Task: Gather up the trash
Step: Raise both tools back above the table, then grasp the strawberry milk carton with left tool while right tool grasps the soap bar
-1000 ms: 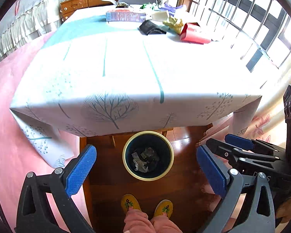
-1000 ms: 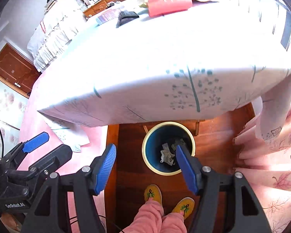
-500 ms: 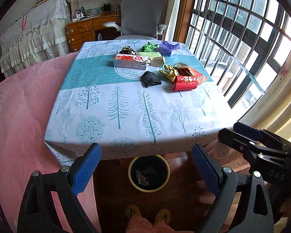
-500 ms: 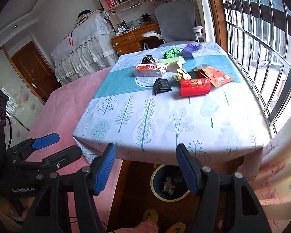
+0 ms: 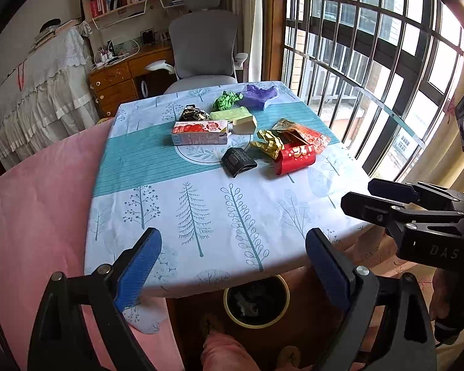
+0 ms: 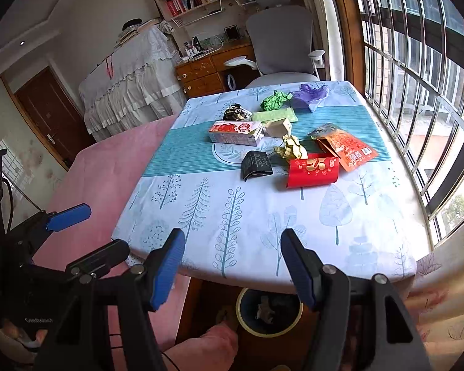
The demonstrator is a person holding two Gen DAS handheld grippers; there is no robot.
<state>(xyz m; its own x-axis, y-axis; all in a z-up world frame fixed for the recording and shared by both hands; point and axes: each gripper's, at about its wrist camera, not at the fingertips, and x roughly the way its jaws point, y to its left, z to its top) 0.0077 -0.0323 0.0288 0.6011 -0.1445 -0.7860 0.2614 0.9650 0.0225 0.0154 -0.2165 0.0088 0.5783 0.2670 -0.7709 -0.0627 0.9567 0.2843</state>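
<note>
Both tongs hang released and empty off the table's near edge, left gripper [image 5: 232, 266] and right gripper [image 6: 233, 266], so this looks like the reach-out for a fresh piece. The nearest litter, a black folded wrapper [image 5: 238, 160] and a red foil packet [image 5: 295, 157], lies mid-table and calls for a long forward reach. Only the right view shows crumpled scraps in the yellow-rimmed dark bin [image 6: 269, 310] under that edge, probably paper.

Trash bin [image 5: 256, 301] half hidden under tablecloth [image 5: 232, 216] edge, its contents indistinct
</note>
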